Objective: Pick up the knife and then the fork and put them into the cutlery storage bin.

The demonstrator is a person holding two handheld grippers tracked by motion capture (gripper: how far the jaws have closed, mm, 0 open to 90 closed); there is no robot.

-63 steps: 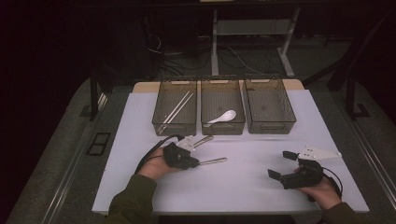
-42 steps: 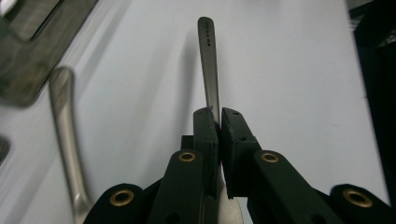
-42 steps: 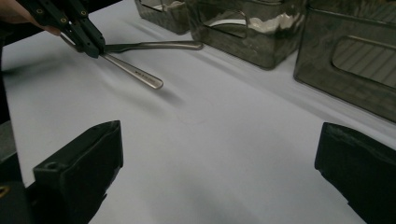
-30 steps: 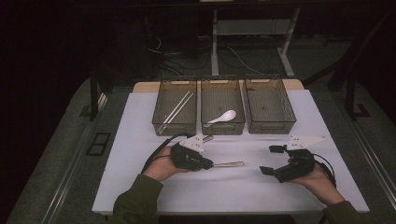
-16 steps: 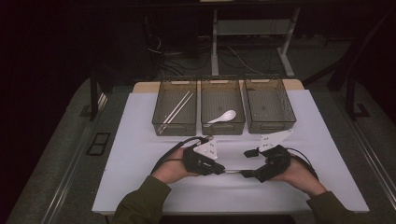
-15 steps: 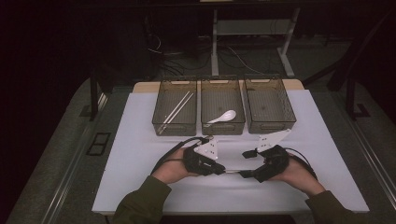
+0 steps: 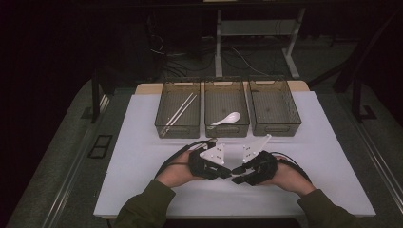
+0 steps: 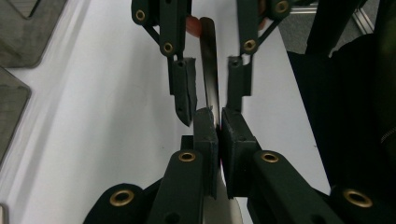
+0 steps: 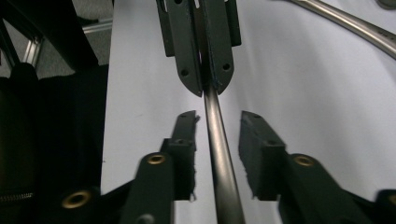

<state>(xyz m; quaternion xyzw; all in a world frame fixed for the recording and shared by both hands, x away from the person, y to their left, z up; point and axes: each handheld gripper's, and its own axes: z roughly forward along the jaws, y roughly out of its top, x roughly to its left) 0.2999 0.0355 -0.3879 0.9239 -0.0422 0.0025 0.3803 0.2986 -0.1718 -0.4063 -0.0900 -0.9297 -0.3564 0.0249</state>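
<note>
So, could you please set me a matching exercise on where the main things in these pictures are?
Things:
1. chopsticks
2. white spoon
3. metal handle
4. right gripper

Places or states:
A. in the middle bin
B. clamped in the left gripper
C. in the left bin
D. jaws on either side of the handle, with gaps showing

Pairs: 1-C, 2-A, 3-B, 4-D.

The right gripper's jaws have just been closing, with the handle between them, but they are not yet pressing on it.
</note>
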